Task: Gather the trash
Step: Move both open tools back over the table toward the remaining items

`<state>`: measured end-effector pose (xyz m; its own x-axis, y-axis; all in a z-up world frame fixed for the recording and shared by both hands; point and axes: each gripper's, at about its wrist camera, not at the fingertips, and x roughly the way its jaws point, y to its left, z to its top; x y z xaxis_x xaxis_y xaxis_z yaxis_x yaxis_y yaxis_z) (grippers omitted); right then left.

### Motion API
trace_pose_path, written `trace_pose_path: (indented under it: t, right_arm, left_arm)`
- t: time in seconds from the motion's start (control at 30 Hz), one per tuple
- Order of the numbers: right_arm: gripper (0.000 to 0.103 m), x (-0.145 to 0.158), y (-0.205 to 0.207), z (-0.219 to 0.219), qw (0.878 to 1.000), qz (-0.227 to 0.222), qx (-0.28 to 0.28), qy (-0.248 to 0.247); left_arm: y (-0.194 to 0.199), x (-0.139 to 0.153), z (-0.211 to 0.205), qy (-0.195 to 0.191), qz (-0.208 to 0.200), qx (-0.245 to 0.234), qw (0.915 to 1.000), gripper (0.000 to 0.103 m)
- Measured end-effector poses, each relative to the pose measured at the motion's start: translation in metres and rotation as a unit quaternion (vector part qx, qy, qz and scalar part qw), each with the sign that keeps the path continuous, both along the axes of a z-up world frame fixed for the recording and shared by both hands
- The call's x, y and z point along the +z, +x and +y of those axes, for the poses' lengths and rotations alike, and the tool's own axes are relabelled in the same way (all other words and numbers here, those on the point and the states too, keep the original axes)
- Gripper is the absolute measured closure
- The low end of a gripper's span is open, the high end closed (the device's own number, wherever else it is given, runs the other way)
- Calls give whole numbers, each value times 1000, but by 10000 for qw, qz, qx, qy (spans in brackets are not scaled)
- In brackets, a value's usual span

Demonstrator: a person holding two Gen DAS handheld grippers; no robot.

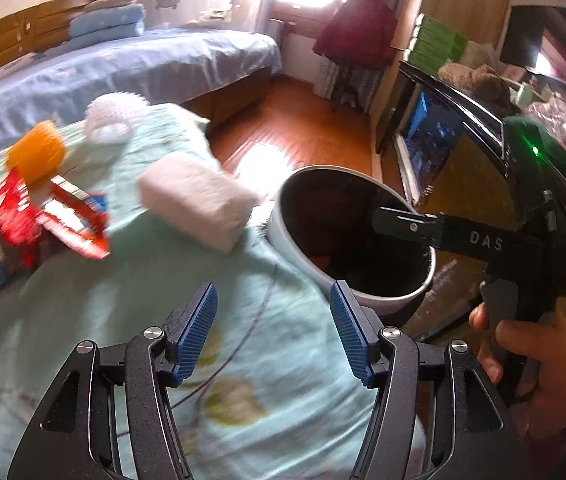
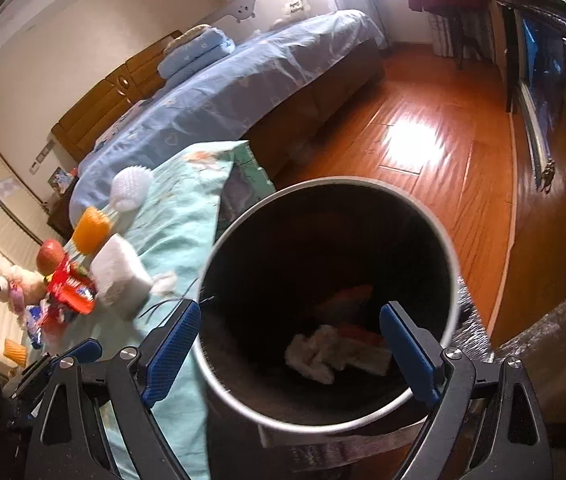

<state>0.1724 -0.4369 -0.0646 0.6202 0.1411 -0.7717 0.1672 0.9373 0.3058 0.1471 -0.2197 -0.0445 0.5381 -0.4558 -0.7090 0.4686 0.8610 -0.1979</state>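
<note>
Left gripper [image 1: 273, 332]: blue ribbed pads [image 1: 199, 332] stand apart, nothing between them, angled down over the pale green printed cloth [image 1: 131, 308] that covers the surface. View is motion-blurred.

Right gripper [image 2: 289, 354]: blue pads [image 2: 171, 352] wide apart, nothing clamped. It points steeply down into the round grey-rimmed bin with dark inside [image 2: 449, 240]; the right finger sits over the bin's mouth, the left one outside the rim, over the cloth. From the left wrist view one black finger of the right gripper [image 1: 403, 224] reaches over the bin's far rim [image 1: 307, 256], and the person's hand [image 1: 539, 360] wraps the grip from below, arm coming in from the right edge.

Trash already in the bin: crumpled white tissue [image 2: 323, 354] at the bottom, something orange-red [image 2: 351, 296] behind it, shape unclear.

Bin stands just beside the cloth's right edge, touching or overlapping it; can't tell which.

On the cloth:
- white rectangular foam-like block [image 1: 199, 208] near the right edge, closest to the bin
- red crinkled snack wrapper [image 1: 23, 216] towards the left edge
- orange ribbed foam sleeve [image 1: 37, 152] just behind the wrapper
- white spiky ball-shaped thing [image 1: 113, 116] near the far edge
- red apple [image 2: 51, 254] and a cream plush bear [image 2: 3, 280] at the far left edge, seen only from the right wrist
</note>
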Motion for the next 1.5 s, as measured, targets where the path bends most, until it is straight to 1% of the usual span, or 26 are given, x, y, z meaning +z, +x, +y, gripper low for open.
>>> trace_pose_path:
  t: [0.13,0.27,0.4,0.5,0.63,0.83,1.0,1.17,1.33,1.5]
  right_arm:
    - [11,-3,-6,23,9999,-40,110,-8]
    - [11,-1,-13,48,9995,-200,227,-65]
    - [3,3,-17,73,9982,-418,371,-198]
    - [3,5,-18,86,9975,-503,452,-205]
    - [3,1,-16,104,9968,-486,596,-216]
    - [3,-3,-11,126,9953,-452,816,-276]
    - [3,-2,-4,138,9926,-522,1004,-445]
    - [3,1,7,138,9912,-600,1054,-537]
    - [3,2,23,134,9909,-596,1057,-577]
    - [5,-2,42,138,9889,-564,1201,-672]
  left_arm:
    - [-2,-1,25,-62,30,259,9996,44]
    - [-3,-2,49,-92,59,518,9986,43]
    - [-6,-4,72,-91,50,767,9970,43]
    - [-8,-6,94,-101,59,979,9951,42]
    - [-8,-10,118,-134,110,1251,9920,41]
    - [-7,-12,143,-136,134,1562,9875,41]
    - [-2,-12,152,-196,196,1661,9857,41]
    - [5,-12,151,-143,151,1676,9856,41]
    - [23,-13,153,-118,173,1745,9844,41]
    - [44,-11,155,-136,134,1848,9826,42]
